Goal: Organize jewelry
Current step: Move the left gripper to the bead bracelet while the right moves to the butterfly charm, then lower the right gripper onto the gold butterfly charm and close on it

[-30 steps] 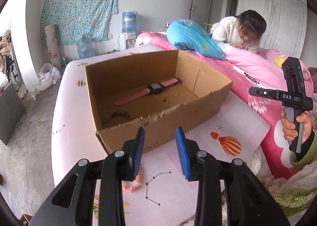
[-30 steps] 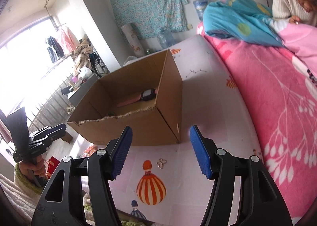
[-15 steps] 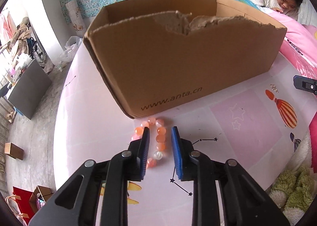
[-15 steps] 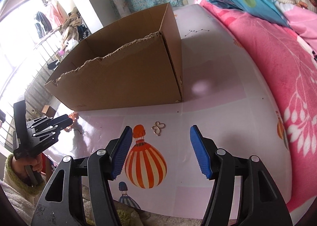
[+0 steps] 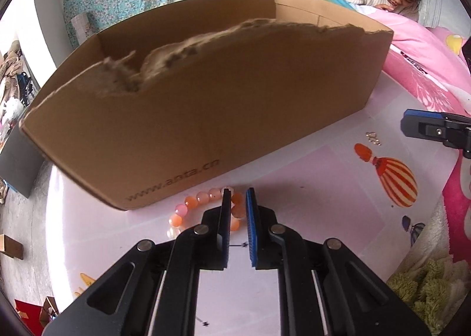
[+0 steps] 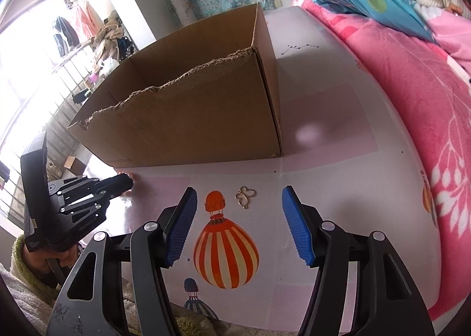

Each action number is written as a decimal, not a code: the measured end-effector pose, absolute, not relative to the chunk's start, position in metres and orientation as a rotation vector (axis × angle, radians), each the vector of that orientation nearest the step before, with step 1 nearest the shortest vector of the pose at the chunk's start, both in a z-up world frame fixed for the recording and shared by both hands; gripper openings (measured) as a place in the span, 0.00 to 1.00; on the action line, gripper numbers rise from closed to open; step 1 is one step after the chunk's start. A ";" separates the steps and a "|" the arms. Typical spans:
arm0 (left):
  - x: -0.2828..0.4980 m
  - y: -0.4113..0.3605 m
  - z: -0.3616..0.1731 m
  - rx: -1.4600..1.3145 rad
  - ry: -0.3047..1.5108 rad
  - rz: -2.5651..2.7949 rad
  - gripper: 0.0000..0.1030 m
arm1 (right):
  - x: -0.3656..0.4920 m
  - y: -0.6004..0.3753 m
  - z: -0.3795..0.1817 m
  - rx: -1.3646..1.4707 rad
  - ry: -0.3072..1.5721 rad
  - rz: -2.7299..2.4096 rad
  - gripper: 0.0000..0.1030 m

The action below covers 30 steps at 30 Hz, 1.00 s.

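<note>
One bracelet (image 5: 206,203) of round orange and pink beads lies on the pale tabletop (image 5: 309,189), just in front of the single cardboard box (image 5: 206,118). One small gold clasp-like charm (image 6: 245,195) rests near a printed balloon. The left gripper (image 5: 237,197) is closing, its blue pads (image 5: 225,218) nearly together with beads between them. The right gripper (image 6: 239,218) stands released, wide apart, holding nothing, the charm just ahead.
</note>
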<state>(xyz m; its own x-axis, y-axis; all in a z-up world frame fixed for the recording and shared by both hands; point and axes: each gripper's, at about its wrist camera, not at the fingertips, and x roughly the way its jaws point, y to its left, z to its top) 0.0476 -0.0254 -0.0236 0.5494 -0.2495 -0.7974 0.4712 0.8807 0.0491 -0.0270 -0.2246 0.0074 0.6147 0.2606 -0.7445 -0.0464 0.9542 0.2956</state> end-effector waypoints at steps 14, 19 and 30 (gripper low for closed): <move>0.046 -0.046 -0.025 0.285 0.915 -0.485 0.09 | -0.020 -0.213 0.006 0.226 0.895 0.198 0.56; 0.048 -0.049 -0.025 0.284 0.917 -0.481 0.09 | -0.020 -0.210 0.006 0.224 0.894 0.197 0.54; 0.049 -0.050 -0.025 0.286 0.917 -0.490 0.09 | -0.024 -0.211 0.000 0.233 0.916 0.185 0.49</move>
<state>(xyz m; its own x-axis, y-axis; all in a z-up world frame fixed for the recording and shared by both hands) 0.0493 -0.0496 -0.0249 0.5096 -0.2813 -0.8132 0.5193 0.8541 0.0300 -0.0236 -0.2109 -0.0002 0.5964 0.2564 -0.7607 -0.0589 0.9590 0.2771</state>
